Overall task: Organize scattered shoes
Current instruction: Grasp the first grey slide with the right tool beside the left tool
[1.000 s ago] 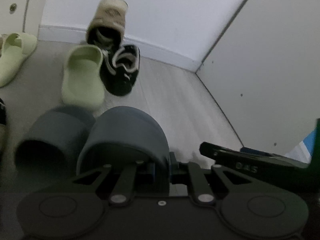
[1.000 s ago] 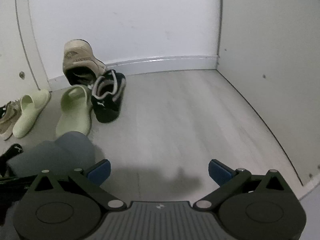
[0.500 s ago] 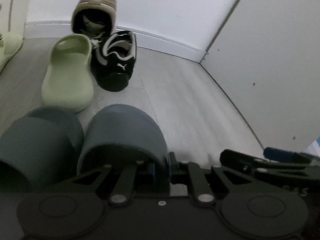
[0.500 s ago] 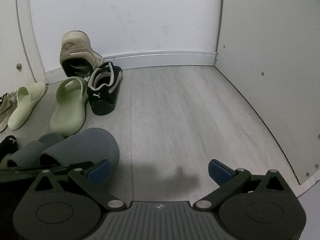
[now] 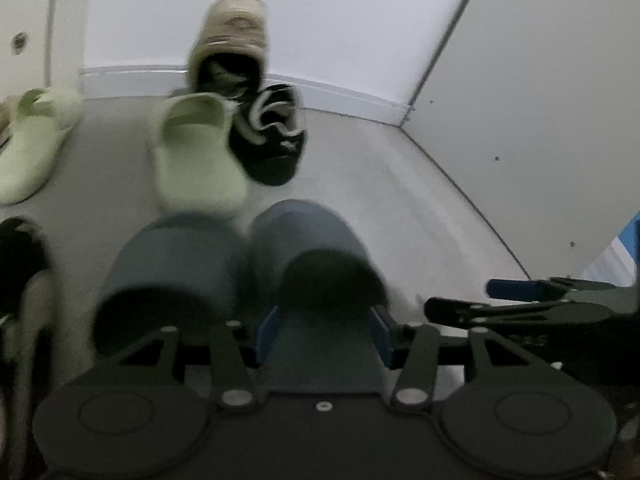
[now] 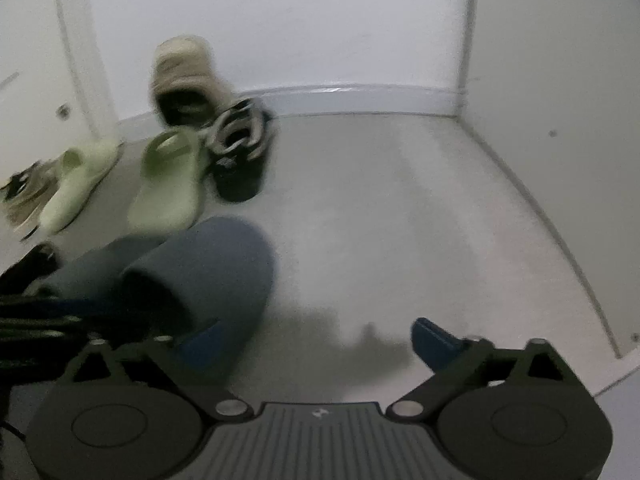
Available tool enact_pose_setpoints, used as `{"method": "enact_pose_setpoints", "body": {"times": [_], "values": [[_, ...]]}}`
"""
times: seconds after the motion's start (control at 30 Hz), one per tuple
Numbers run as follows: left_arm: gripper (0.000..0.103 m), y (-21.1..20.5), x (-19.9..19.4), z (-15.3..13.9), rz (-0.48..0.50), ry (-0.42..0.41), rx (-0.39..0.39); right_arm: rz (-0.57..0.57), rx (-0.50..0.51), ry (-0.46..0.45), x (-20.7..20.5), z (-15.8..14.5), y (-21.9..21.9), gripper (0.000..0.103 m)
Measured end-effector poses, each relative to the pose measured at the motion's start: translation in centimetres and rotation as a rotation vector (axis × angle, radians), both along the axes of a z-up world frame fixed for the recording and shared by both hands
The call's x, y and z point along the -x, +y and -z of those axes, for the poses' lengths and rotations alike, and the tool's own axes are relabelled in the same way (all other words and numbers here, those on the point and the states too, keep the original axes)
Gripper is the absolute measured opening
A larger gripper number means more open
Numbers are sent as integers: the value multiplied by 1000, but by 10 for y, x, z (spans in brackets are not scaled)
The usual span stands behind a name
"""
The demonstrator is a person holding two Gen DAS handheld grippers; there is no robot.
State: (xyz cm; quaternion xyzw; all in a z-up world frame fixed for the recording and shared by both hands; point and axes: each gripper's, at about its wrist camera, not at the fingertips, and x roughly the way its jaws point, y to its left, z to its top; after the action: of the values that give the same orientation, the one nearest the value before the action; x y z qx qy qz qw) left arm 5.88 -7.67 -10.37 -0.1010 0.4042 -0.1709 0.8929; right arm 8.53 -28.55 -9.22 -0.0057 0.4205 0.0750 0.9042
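Two grey-blue slippers lie side by side on the floor: one (image 5: 308, 236) right in front of my left gripper (image 5: 324, 332), the other (image 5: 176, 256) just to its left. The left gripper is open, with its blue pads (image 5: 266, 332) on either side of the near slipper's heel. From the right wrist the pair (image 6: 224, 256) appears at lower left, with the left gripper (image 6: 40, 316) behind it. My right gripper (image 6: 320, 340) is open over bare floor and holds nothing. Its left finger stands close to the slipper's side.
Beyond the pair lie a pale green slide (image 5: 196, 156), a black sneaker (image 5: 272, 140) and a beige sneaker (image 5: 232, 40) tipped against the wall. A second green slide (image 5: 32, 148) and a dark shoe (image 5: 20, 264) are at the left. A white panel (image 5: 520, 120) borders the right.
My left gripper was shut on the slipper's strap; its fingers have spread and the slipper now rests beside its mate. Both views are blurred with motion.
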Motion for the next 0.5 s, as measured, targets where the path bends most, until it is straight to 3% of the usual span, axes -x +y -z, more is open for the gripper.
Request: {"method": "enact_pose_setpoints", "body": {"times": [0.23, 0.43, 0.5], "values": [[52, 5, -9, 2, -31, 13, 21, -109, -12, 77, -5, 21, 34, 57], [52, 4, -13, -10, -6, -56, -25, -73, -17, 88, -17, 23, 32, 55], [52, 9, -14, -8, -19, -46, -5, -68, 50, 58, -21, 21, 26, 55]]}}
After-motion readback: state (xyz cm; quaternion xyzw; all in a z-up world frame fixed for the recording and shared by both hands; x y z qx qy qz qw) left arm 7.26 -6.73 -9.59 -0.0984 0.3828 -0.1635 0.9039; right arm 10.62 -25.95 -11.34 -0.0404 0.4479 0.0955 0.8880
